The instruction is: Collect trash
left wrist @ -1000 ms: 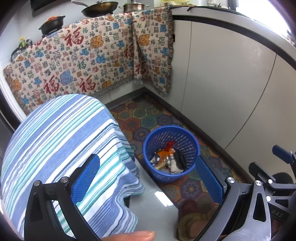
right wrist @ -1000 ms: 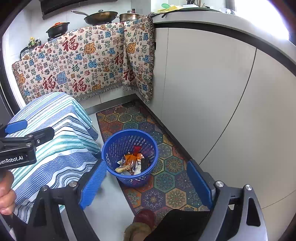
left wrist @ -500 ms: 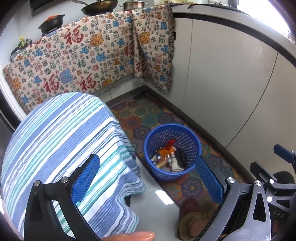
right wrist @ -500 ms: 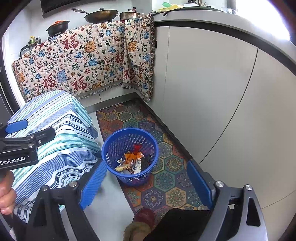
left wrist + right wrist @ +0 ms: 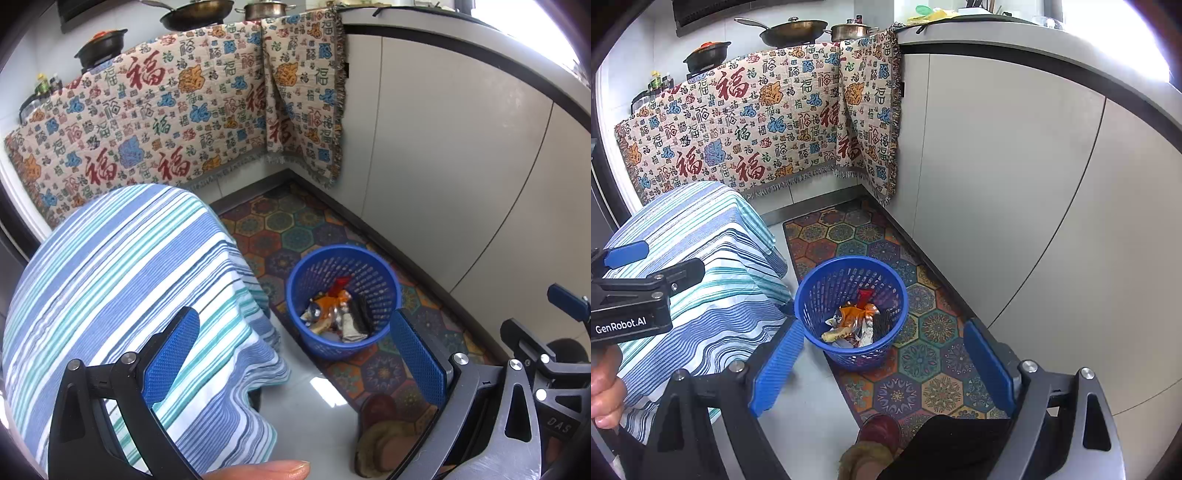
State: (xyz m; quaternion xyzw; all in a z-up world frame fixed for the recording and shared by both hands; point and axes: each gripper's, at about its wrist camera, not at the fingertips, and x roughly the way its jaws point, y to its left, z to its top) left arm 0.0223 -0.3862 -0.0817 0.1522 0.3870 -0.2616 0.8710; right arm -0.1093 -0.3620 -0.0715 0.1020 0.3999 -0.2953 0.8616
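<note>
A blue mesh waste basket [image 5: 343, 295] [image 5: 851, 306] stands on the floor, on the edge of a patterned mat. Inside it lie several wrappers [image 5: 334, 314] [image 5: 855, 323], orange, red, silver and black. My left gripper [image 5: 295, 350] is held above and short of the basket, open, its blue pads wide apart with nothing between them. My right gripper [image 5: 882, 365] hovers the same way, open and holding nothing. The left gripper's body [image 5: 631, 291] also shows at the left of the right wrist view, over the striped cloth.
A table under a blue and white striped cloth [image 5: 122, 295] [image 5: 698, 273] stands left of the basket. Pale cabinet doors [image 5: 1015, 184] run along the right. A patterned blanket [image 5: 177, 110] hangs over the counter with pans on top. A person's slippered foot [image 5: 875, 446] stands near the mat [image 5: 923, 365].
</note>
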